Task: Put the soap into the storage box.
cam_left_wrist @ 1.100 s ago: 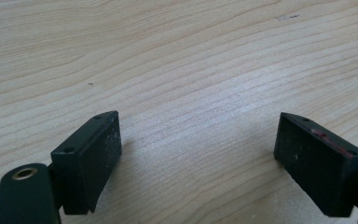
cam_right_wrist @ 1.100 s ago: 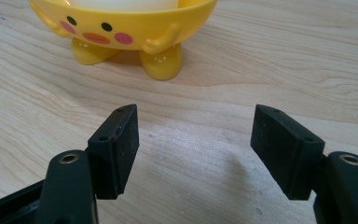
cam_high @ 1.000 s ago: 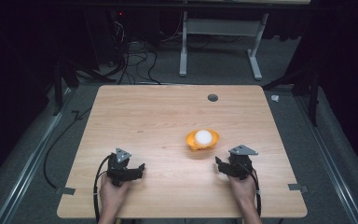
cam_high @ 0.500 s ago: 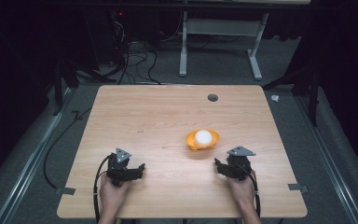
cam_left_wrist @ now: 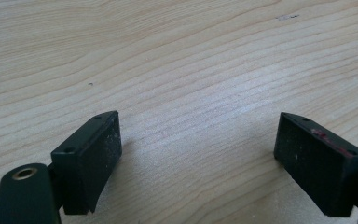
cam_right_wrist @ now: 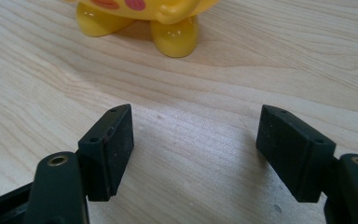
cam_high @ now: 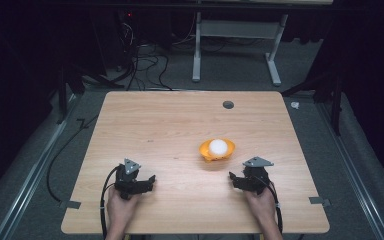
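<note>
From the high view I see one light wooden table [cam_high: 170, 130] with one orange bowl-like toy holding a white ball [cam_high: 217, 149] right of its middle; my left gripper [cam_high: 149, 180] and right gripper [cam_high: 233, 178] rest near the front edge, well apart; I judge no step is started.

In the left gripper view the two jaws stand wide, released, with bare wood between them.

In the right gripper view the right gripper [cam_right_wrist: 195, 151] is also released; the toy's two glossy yellow feet [cam_right_wrist: 173, 38] stand ahead; I think the next move is a short advance with jaws open.
</note>
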A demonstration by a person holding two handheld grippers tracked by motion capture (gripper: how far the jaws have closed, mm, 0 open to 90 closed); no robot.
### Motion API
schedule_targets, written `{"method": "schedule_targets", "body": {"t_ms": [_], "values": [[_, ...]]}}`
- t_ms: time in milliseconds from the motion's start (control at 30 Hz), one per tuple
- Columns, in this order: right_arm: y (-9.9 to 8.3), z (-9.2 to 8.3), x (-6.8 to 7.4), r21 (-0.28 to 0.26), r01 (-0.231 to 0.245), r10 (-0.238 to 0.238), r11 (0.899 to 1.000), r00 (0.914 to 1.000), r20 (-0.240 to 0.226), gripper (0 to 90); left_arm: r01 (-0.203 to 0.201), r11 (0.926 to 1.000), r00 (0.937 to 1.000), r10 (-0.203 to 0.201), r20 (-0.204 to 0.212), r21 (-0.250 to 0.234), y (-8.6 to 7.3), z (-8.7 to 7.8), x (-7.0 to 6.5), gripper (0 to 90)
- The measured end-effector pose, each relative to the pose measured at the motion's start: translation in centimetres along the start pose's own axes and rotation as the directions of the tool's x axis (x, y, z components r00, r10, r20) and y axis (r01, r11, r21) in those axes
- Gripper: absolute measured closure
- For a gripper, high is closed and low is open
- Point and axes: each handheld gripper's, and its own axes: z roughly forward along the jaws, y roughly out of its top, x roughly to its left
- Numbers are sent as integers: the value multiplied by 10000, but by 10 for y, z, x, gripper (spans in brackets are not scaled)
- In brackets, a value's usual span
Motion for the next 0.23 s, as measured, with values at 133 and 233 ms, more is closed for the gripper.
{"method": "schedule_targets", "body": {"t_ms": [133,233], "values": [[-1,-1,-2,6,177,-177,9998,9997,-191,282,3,10000,10000,-3,-3,2,0,0,0,153],[-1,-1,-2,1,263,-263,9997,9993,-272,282,4,10000,10000,-4,-5,-2,0,0,0,153]]}}
